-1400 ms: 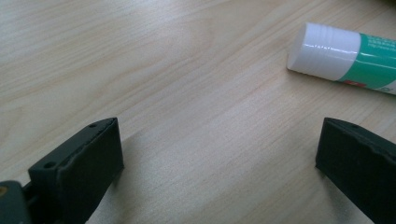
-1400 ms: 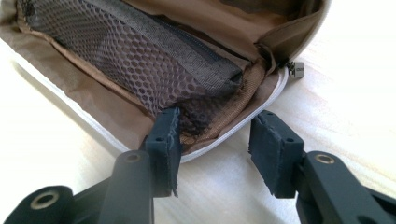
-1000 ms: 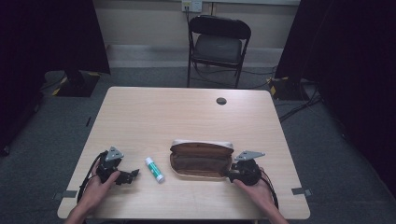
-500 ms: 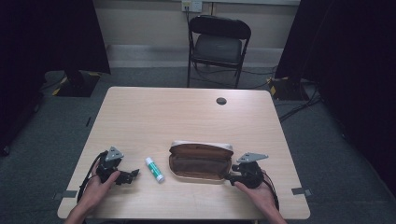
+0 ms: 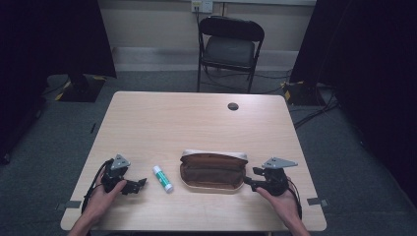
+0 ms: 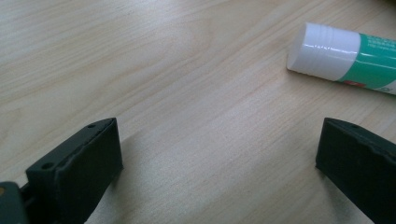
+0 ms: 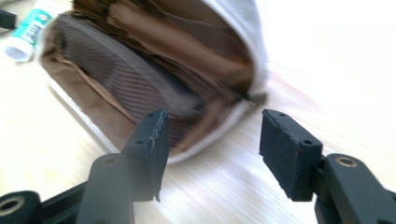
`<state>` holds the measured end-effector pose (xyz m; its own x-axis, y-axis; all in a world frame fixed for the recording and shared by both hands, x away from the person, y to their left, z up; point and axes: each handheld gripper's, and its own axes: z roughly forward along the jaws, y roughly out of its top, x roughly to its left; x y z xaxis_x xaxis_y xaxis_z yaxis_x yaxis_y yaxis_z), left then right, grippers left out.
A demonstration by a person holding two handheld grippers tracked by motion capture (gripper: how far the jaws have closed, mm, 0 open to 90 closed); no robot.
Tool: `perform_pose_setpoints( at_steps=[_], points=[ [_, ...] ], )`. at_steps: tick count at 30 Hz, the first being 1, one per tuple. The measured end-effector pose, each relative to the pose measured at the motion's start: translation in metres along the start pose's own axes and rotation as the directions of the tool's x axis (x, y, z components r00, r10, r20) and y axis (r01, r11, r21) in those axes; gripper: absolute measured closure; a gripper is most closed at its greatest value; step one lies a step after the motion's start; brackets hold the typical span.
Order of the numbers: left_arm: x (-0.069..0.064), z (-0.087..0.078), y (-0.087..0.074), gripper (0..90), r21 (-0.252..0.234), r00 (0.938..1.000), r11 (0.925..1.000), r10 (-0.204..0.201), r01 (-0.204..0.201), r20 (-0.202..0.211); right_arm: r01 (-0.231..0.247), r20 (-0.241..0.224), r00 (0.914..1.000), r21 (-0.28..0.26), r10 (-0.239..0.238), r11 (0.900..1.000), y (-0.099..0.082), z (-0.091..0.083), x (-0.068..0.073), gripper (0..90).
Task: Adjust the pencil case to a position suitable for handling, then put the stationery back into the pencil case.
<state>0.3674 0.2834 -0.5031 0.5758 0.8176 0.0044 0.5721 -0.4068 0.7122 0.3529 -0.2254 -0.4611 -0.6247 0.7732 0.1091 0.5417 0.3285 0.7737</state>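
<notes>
An open brown pouch (image 5: 212,169) with a pale rim lies near the table's front edge; its mesh-lined inside (image 7: 140,74) faces the right gripper view. A white and green glue stick (image 5: 163,178) lies just left of it, its white cap (image 6: 322,50) at the upper right of the left gripper view. My left gripper (image 5: 139,184) rests on the table left of the stick, open, nothing between its jaws (image 6: 219,163). My right gripper (image 5: 248,182) sits at the pouch's right end, open, its jaws (image 7: 212,140) just short of the rim.
The wooden table (image 5: 196,123) has a round black cable grommet (image 5: 233,106) near its far edge. A black folding chair (image 5: 230,46) stands behind the table. Cables trail from both grippers toward the person's forearms at the front edge.
Both grippers stay almost where they were; the right one has edged slightly toward the pouch's end. The pouch and glue stick have not moved.
</notes>
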Motion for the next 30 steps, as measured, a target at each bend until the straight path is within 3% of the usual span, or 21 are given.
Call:
perform_pose_setpoints(
  at_steps=[2, 5, 6, 9, 11, 14, 17, 19, 21, 24, 25, 30],
  points=[
    [0.000, 0.000, 0.000, 0.0, 0.000, 1.0000, 1.0000, 0.001, -0.001, 0.002, -0.016, 0.038, 0.9991, 0.010, 0.016, 0.9998, -0.009, -0.005, -0.013, 40.7],
    [0.001, -0.001, 0.000, 0.3, 0.002, 1.0000, 1.0000, 0.006, -0.006, 0.003, -0.016, 0.066, 0.9977, 0.019, 0.015, 0.9997, -0.015, -0.007, -0.021, 39.8],
    [0.001, -0.002, 0.000, 1.8, 0.004, 1.0000, 1.0000, 0.001, -0.001, 0.004, -0.021, 0.110, 0.9938, 0.029, 0.017, 0.9994, -0.022, -0.009, -0.034, 39.4],
    [0.001, -0.004, 0.000, 6.5, 0.003, 1.0000, 1.0000, 0.004, -0.004, 0.003, -0.050, 0.136, 0.9897, 0.032, 0.045, 0.9983, -0.027, -0.009, -0.045, 38.5],
    [0.000, -0.007, 0.001, 19.3, -0.002, 0.9999, 1.0000, 0.010, -0.010, 0.011, -0.070, 0.178, 0.9821, 0.051, 0.060, 0.9962, -0.033, -0.007, -0.058, 36.9],
    [-0.003, -0.008, 0.004, 19.0, 0.002, 0.9998, 0.9999, 0.016, -0.016, 0.008, -0.068, 0.197, 0.9787, 0.051, 0.057, 0.9964, -0.034, -0.005, -0.061, 35.1],
    [-0.006, -0.016, 0.009, 19.8, -0.064, 0.9972, 0.9980, 0.006, -0.001, 0.075, -0.040, 0.210, 0.9772, 0.060, 0.027, 0.9974, -0.036, 0.001, -0.058, 29.4],
    [-0.010, -0.019, 0.013, 19.2, -0.083, 0.9956, 0.9966, 0.008, 0.000, 0.093, -0.036, 0.216, 0.9761, 0.032, 0.028, 0.9989, -0.039, 0.003, -0.056, 28.1],
    [-0.013, -0.020, 0.015, 19.3, -0.091, 0.9952, 0.9957, 0.027, -0.018, 0.095, -0.034, 0.219, 0.9754, 0.030, 0.026, 0.9990, -0.039, 0.003, -0.056, 28.1],
    [-0.024, -0.021, 0.021, 18.8, -0.124, 0.9887, 0.9884, 0.102, -0.088, 0.110, -0.037, 0.224, 0.9741, 0.028, 0.030, 0.9989, -0.040, 0.002, -0.054, 28.1],
    [-0.029, -0.021, 0.026, 19.3, -0.149, 0.9860, 0.9853, 0.103, -0.083, 0.131, -0.038, 0.225, 0.9740, 0.028, 0.030, 0.9989, -0.040, 0.002, -0.054, 28.1],
    [-0.037, -0.023, 0.039, 23.7, -0.187, 0.9783, 0.9760, 0.141, -0.111, 0.152, -0.039, 0.224, 0.9741, 0.027, 0.032, 0.9989, -0.040, 0.002, -0.054, 28.0]
  ],
)
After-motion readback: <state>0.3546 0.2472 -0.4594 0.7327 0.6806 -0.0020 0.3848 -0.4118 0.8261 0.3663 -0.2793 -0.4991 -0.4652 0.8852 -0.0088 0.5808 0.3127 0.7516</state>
